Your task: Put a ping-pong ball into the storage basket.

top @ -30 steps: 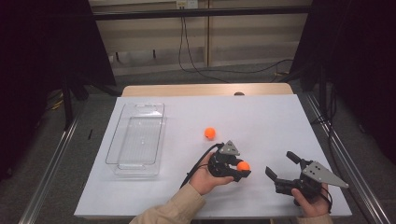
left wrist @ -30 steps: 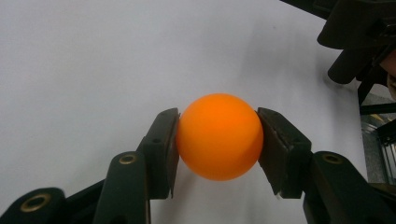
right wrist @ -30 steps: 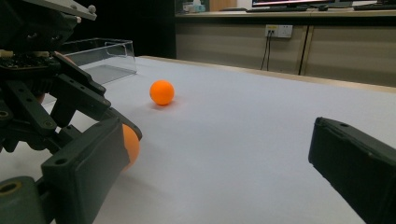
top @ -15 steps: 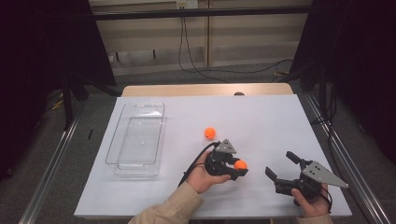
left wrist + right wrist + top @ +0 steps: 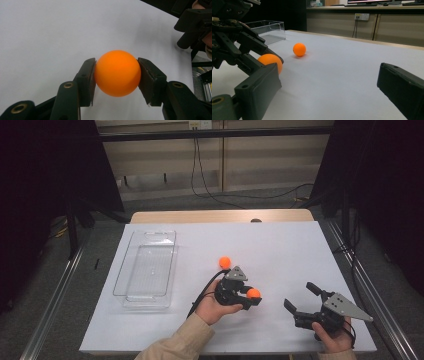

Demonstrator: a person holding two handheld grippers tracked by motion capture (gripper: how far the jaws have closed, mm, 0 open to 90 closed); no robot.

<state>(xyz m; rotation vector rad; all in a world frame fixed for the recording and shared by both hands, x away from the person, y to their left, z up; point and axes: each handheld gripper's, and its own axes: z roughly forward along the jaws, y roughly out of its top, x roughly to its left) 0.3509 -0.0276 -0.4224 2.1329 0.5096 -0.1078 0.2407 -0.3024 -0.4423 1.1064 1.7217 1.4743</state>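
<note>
On the white table (image 5: 280, 245) | left tool (image 5: 248, 296) clamps orange ball (image 5: 117, 73) | right tool (image 5: 301, 296) wide open, holding nothing

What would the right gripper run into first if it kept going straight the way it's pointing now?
Probably the left gripper and the orange ball it clamps: the right gripper, jaws open, points left and away across the white table toward them. Depth is unclear; it might pass beside them.

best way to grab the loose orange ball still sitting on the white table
Grip the loose orange ball across its widest middle, coming straight down from above with the fingers on opposite sides. It is a smooth sphere resting free on the flat white table, with nothing close around it, so a low or off-centre pinch would probably squirt it away.
</note>
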